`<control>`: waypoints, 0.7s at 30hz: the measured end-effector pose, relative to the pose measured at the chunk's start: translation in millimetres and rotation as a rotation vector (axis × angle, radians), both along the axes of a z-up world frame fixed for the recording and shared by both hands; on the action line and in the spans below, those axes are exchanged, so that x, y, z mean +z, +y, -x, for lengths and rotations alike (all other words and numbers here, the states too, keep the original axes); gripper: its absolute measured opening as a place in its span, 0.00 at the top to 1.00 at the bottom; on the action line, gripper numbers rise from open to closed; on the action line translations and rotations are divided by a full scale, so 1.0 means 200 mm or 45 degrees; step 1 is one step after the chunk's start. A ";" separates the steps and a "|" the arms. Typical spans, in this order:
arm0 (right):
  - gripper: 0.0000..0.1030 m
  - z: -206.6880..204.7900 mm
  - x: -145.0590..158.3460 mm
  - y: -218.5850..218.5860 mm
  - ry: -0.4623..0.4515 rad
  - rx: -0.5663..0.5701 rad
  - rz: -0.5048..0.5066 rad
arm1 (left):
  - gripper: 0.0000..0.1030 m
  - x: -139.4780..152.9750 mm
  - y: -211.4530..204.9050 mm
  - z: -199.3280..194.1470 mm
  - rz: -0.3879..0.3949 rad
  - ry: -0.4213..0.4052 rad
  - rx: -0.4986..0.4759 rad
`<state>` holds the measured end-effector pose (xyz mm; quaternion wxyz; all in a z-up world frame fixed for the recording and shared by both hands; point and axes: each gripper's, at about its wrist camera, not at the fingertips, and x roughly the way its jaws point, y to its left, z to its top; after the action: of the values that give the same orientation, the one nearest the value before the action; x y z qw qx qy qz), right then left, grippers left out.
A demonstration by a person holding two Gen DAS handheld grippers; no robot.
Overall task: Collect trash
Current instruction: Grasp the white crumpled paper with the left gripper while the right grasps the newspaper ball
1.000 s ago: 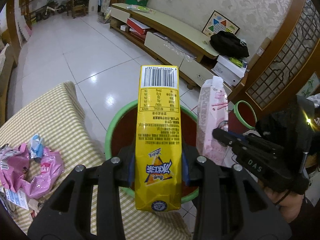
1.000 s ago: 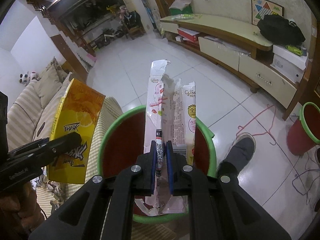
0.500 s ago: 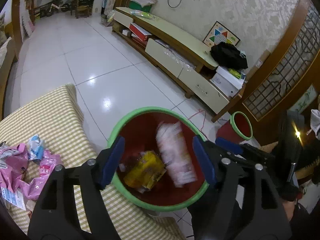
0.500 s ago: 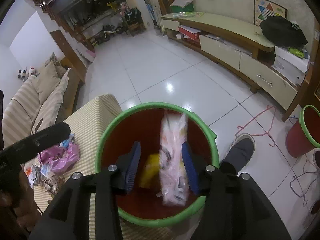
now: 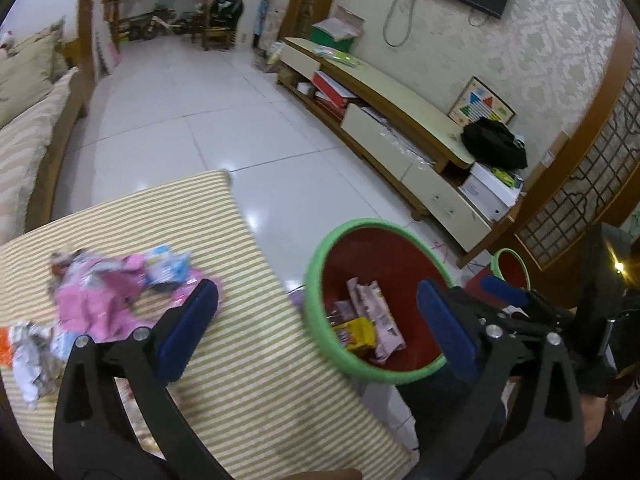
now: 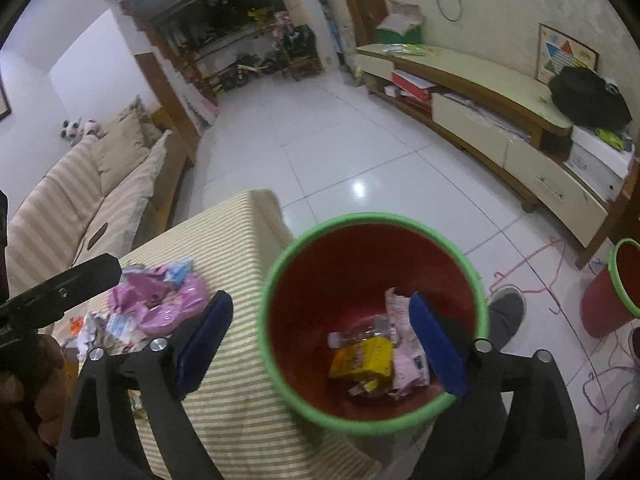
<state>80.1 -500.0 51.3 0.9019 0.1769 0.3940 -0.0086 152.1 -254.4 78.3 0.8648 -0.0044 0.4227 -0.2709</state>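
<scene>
Beside a table draped in a yellow-and-white striped cloth (image 5: pixel 248 360), a red plastic waste bin with a green rim (image 6: pixel 372 320) stands on the white tiled floor, with a yellow drink carton (image 6: pixel 362 360) and a crumpled pink-and-white snack wrapper (image 6: pixel 408 368) lying at its bottom. The left gripper (image 5: pixel 316 328) and the right gripper (image 6: pixel 320 344) — hand-held tongs with blue pads — hang above the bin and table edge, jaws opening toward their widest, nothing between them in either view. The drop-off step looks complete; the task itself is not. A heap of pink plastic bags and torn blue-and-white wrappers (image 5: pixel 116 292) lies on the cloth, well apart from the bin, with crumpled white paper (image 5: pixel 30 364) near the table's edge. The next move likely calls for swinging both open tongs toward that heap, lowering over a single piece and closing firmly — thin film may slip or drag its neighbours along.
</scene>
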 end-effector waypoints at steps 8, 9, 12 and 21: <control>0.15 -0.03 0.05 0.39 -0.012 0.172 0.020 | 0.05 0.06 0.42 0.12 0.006 -0.013 0.161; 0.15 -0.03 0.06 0.43 -0.015 0.188 0.024 | 0.05 0.07 0.46 0.13 0.003 -0.015 0.180; 0.15 -0.04 0.06 0.58 -0.014 0.237 0.037 | 0.05 0.07 0.66 0.18 -0.014 -0.024 0.268; 0.15 -0.01 0.02 0.99 0.027 0.426 0.110 | 0.05 -0.02 1.15 0.27 -0.004 0.034 0.482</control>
<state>82.9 -302.5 55.0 0.8933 0.0699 0.4267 0.1229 99.0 -24.3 74.9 0.8946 -0.0861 0.4263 -0.1027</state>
